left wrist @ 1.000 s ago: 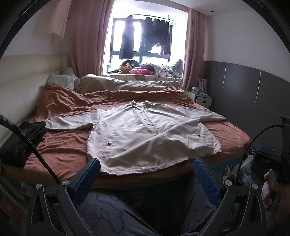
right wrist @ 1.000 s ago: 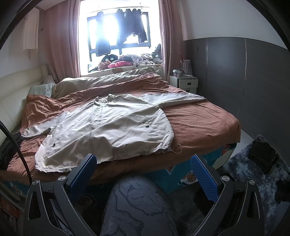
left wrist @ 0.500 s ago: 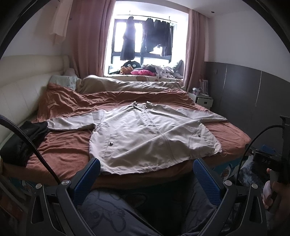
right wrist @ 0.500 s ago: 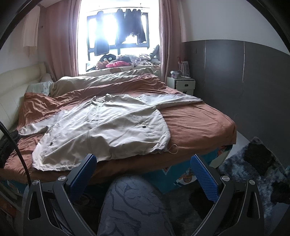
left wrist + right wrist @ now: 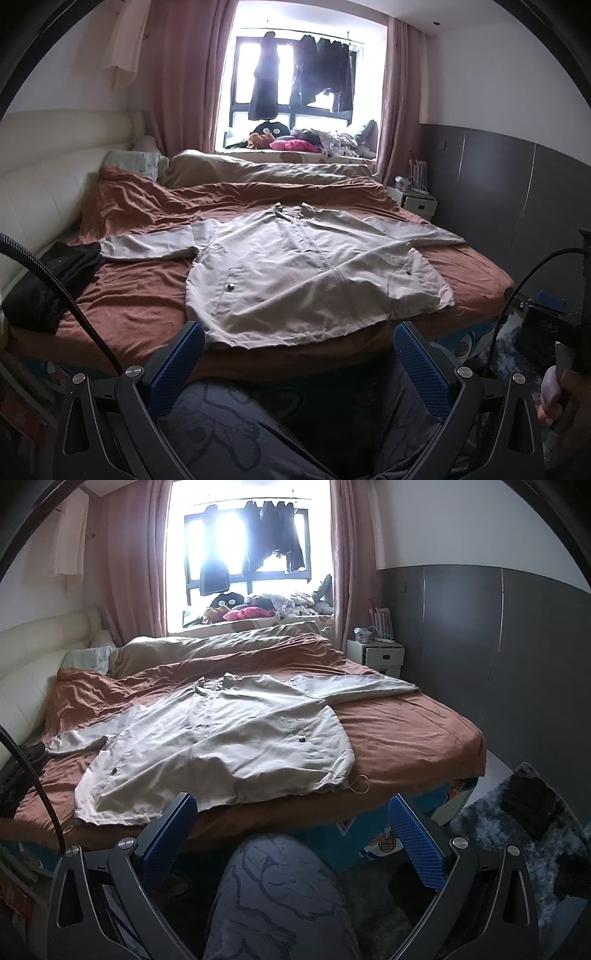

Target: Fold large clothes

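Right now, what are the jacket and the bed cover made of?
The jacket looks like thin woven cloth, maybe cotton or nylon. It is matte beige, lies flat with crisp creases, and has a zipper and snap buttons. The bed cover looks like soft brushed fabric, rust brown, with many small rumpled wrinkles and no shine.

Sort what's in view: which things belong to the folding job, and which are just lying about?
Job: beige jacket spread flat on the bed; left gripper and right gripper, both open.

Lying about: black garment, nightstand, hanging clothes, rug.
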A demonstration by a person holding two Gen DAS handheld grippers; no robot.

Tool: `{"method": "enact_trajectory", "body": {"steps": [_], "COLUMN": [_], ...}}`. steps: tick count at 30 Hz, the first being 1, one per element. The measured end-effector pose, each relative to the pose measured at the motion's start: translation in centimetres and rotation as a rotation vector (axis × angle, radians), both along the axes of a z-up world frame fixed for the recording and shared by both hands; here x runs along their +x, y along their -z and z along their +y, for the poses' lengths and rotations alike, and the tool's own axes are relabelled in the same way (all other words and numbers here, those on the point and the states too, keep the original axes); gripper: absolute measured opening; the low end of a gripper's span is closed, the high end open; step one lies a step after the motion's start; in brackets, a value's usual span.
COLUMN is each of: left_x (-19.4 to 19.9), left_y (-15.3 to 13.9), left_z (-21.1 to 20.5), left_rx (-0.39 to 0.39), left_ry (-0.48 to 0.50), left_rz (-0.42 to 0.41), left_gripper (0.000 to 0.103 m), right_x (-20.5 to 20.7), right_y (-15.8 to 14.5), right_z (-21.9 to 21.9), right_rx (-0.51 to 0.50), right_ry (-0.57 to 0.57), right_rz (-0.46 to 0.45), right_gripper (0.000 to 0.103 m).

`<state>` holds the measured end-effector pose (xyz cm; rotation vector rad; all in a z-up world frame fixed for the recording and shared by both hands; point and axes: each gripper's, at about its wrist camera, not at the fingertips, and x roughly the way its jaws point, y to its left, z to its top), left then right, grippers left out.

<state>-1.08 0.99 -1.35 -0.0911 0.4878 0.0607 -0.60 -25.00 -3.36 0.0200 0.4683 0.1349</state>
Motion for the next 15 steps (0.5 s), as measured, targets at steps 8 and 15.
{"method": "enact_trajectory", "body": {"steps": [8, 15], "left_x": [-0.6, -1.6], "left_y": [0.1, -0.1], "left_z": [0.3, 1.1], "left_rx": [-0.013, -0.027], "left_ry": [0.003, 0.017], "left_rz": [-0.003, -0.021], "left_gripper": [0.103, 0.103], "right_x": [-0.5, -0.9], "right_y": [-0.3, -1.3], "right_z": [-0.1, 0.2], "right_rx": [0.020, 0.029], "right_ry": [-0.028, -0.054], "right_rz": [-0.003, -0.008], "right_gripper": [0.103, 0.103]}}
